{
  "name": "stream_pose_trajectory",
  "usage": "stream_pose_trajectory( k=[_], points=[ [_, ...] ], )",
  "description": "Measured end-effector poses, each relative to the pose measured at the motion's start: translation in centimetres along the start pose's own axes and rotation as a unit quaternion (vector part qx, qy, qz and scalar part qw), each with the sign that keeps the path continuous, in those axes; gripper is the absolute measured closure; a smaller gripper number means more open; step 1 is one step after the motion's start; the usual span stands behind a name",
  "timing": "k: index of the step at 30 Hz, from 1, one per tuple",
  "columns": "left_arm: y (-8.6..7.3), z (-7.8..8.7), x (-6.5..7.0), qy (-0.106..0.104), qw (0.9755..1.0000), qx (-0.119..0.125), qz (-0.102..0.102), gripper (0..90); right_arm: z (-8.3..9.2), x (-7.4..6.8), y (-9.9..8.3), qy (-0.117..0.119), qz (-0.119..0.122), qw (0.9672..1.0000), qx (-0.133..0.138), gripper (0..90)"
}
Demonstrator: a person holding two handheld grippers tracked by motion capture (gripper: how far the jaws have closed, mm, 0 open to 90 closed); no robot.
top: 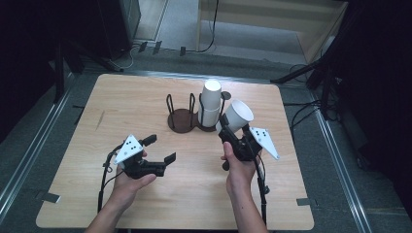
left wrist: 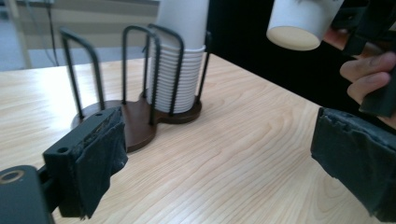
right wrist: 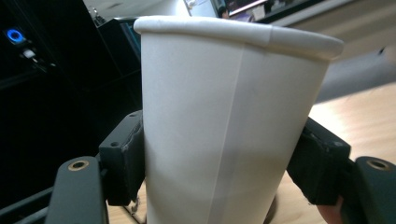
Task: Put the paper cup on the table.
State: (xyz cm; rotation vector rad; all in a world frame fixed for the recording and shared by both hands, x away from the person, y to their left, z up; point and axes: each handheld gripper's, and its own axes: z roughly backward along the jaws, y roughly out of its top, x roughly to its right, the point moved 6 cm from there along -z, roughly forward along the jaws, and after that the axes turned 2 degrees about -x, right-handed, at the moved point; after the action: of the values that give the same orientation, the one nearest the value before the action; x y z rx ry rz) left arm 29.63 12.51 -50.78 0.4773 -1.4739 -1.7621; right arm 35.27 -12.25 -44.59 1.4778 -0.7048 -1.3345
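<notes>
Counter (top: 145,97): light wood, rounded corners, set on grey floor with cables beyond the far edge

Rack (top: 182,119): dark figure-eight base with upright black wire loops, near the counter's far middle. Its left bay holds nothing; its right bay holds the stack

Stack (top: 210,104): white paper cups nested mouth-down, standing upright in the rack's right bay; ribbed rims show along its lower half in the left tool view (left wrist: 180,65)

Cup (top: 236,116): single white paper cup, clamped by its sides in the right tool, raised off the counter just right of the stack, tilted with its mouth up and away from the person. In the right tool view (right wrist: 224,126) it fills the gap between both pads; in the left tool view its base (left wrist: 299,23) hangs above the counter

Right tool (top: 232,133): held in the right hand (top: 238,167), jaws closed on the cup, white marker plate on top

Left tool (top: 160,148): held in the left hand (top: 131,182) low over the near left counter, jaws spread wide, gripping nothing, aimed toward the rack
</notes>
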Motion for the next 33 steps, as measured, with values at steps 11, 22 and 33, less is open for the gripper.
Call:
stream_pose_trajectory(
  k=[11,22,33],
  points=[
    [-1.2,2.2,-2.9,0.026,0.9991,-0.004,0.032,0.0,-1.7,2.8,0.5,-0.042,0.090,0.9950,0.013,29.5],
    [-2.8,5.7,-6.3,0.066,0.9962,-0.007,0.057,0.0,-3.2,5.6,0.3,-0.040,0.107,0.9934,0.010,30.7],
    [-4.7,8.8,-9.6,0.119,0.9893,-0.017,0.083,0.0,-5.4,8.4,-0.9,-0.032,0.175,0.9840,0.012,30.8]
  ],
)
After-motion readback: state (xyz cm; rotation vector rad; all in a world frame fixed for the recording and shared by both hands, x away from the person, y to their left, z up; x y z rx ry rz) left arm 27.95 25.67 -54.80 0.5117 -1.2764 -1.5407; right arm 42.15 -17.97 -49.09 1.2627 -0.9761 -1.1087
